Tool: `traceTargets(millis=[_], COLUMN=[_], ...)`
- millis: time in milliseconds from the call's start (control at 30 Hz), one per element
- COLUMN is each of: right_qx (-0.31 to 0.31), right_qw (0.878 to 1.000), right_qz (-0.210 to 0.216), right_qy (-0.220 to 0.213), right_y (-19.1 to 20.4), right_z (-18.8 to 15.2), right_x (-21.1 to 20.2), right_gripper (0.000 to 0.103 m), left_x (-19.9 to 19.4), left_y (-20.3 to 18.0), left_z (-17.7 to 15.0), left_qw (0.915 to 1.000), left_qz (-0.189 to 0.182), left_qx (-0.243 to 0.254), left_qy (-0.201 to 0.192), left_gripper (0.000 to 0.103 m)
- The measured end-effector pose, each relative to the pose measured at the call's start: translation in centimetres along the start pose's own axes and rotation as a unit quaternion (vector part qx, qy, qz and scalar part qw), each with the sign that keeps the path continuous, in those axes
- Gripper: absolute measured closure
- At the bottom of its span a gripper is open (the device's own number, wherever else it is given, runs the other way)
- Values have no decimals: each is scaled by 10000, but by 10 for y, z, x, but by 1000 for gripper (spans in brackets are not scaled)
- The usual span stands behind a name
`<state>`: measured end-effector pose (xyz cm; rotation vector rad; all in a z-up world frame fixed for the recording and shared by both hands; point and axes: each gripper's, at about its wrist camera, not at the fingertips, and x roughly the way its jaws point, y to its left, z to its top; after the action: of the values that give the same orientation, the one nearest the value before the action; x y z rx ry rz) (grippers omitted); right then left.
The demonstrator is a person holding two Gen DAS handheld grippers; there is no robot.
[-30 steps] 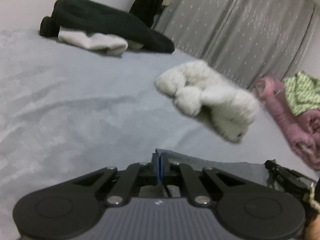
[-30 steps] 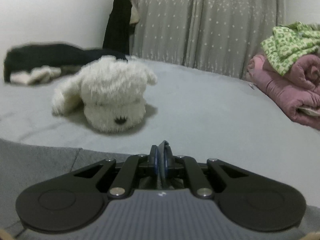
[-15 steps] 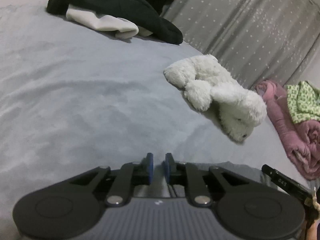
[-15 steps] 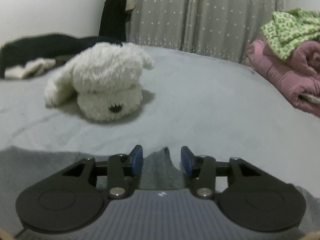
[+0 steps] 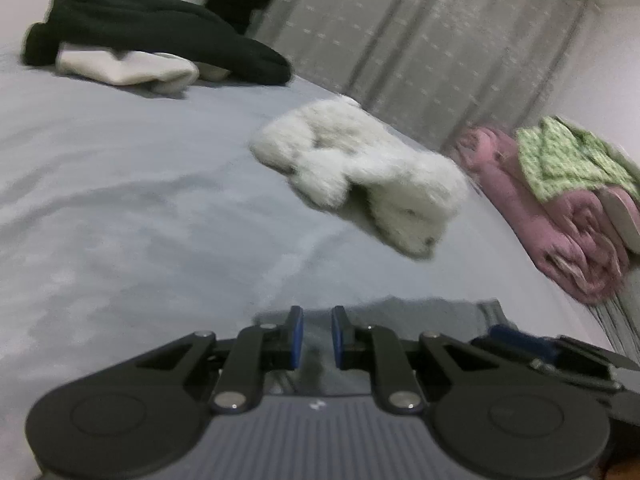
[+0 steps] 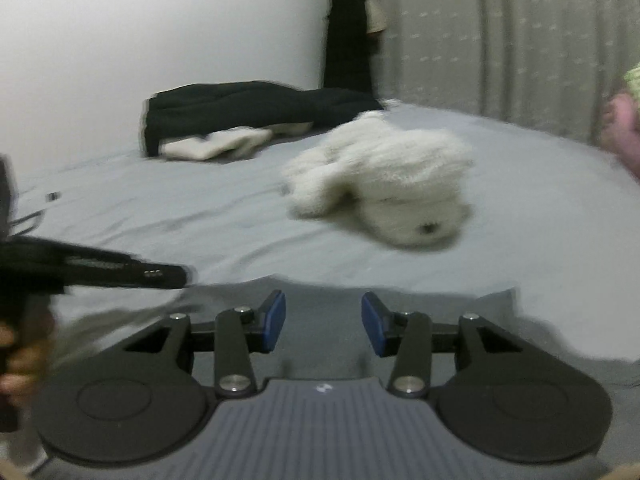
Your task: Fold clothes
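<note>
A grey garment (image 5: 420,312) (image 6: 320,308) lies flat on the grey bed near the front edge, under both grippers. My left gripper (image 5: 316,338) hovers over its left part with its blue pads a small gap apart, open, nothing between them. My right gripper (image 6: 323,328) stands wide open above the garment's middle, holding nothing. The left gripper's body (image 6: 100,266) and the hand holding it show at the left of the right wrist view. The right gripper's body (image 5: 560,354) shows at the lower right of the left wrist view.
A white plush dog (image 5: 360,176) (image 6: 384,184) lies mid-bed. A black garment (image 5: 152,28) and a white one (image 5: 128,66) lie at the far left. Folded pink blankets (image 5: 560,220) with a green patterned cloth (image 5: 568,160) sit at the right. A curtain (image 6: 500,40) hangs behind.
Both grippers were shut on the grey garment's edge a second ago. They have opened and let it go, and it lies flat. The right gripper has opened wider and swung left.
</note>
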<state>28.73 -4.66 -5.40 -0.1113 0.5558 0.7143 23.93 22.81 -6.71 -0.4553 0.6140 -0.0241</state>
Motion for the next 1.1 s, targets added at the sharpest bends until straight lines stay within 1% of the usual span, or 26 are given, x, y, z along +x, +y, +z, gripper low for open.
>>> traceTargets(millis=[100, 167, 300, 333, 367, 400, 533, 667, 833, 900, 967, 1033, 1067, 1100], right_qx=[-104, -265, -687, -793, -905, -918, -881, -997, -409, -238, -81, 136, 213, 258], right_qw=[9991, 9976, 9946, 9936, 9928, 9922, 9881, 9885, 9931, 9950, 9963, 9957, 9952, 9948], right_qz=[308, 426, 426, 425, 401, 488, 964, 860, 842, 675, 371, 86, -48, -172], right_qy=[284, 478, 645, 685, 680, 690, 811, 742, 705, 699, 769, 907, 957, 971], right_y=[19, 32, 60, 67, 74, 78, 90, 99, 84, 79, 72, 63, 61, 60], right_z=[-8, -13, -26, -30, -30, -30, -29, -30, -29, -34, -40, -47, -50, -53], right_x=[7, 13, 16, 17, 15, 13, 6, -8, -36, -53, -69, -90, -102, -116], right_gripper=[56, 56, 56, 59, 67, 69, 69, 69, 65, 63, 62, 62, 62, 62], left_x=[8, 11, 16, 18, 19, 20, 21, 22, 23, 23, 23, 21, 21, 20], left_y=[-4, -4, -4, -4, -4, -4, -3, -3, -7, -9, -12, -19, -23, -27], left_z=[-4, -5, -9, -10, -10, -11, -12, -13, -14, -14, -15, -17, -19, -20], left_qw=[9996, 9995, 9991, 9989, 9987, 9986, 9987, 9986, 9980, 9977, 9971, 9953, 9942, 9928], left_qz=[-54, 14, 151, 185, 219, 242, 225, 242, 325, 357, 410, 540, 605, 669], left_qx=[186, 232, 325, 348, 371, 392, 398, 429, 540, 571, 633, 806, 892, 991], left_qy=[185, 205, 245, 255, 265, 267, 224, 165, 87, 71, 57, 28, 13, -1], left_gripper=[89, 89, 93, 93, 93, 93, 93, 93, 93, 93, 93, 91, 90, 85])
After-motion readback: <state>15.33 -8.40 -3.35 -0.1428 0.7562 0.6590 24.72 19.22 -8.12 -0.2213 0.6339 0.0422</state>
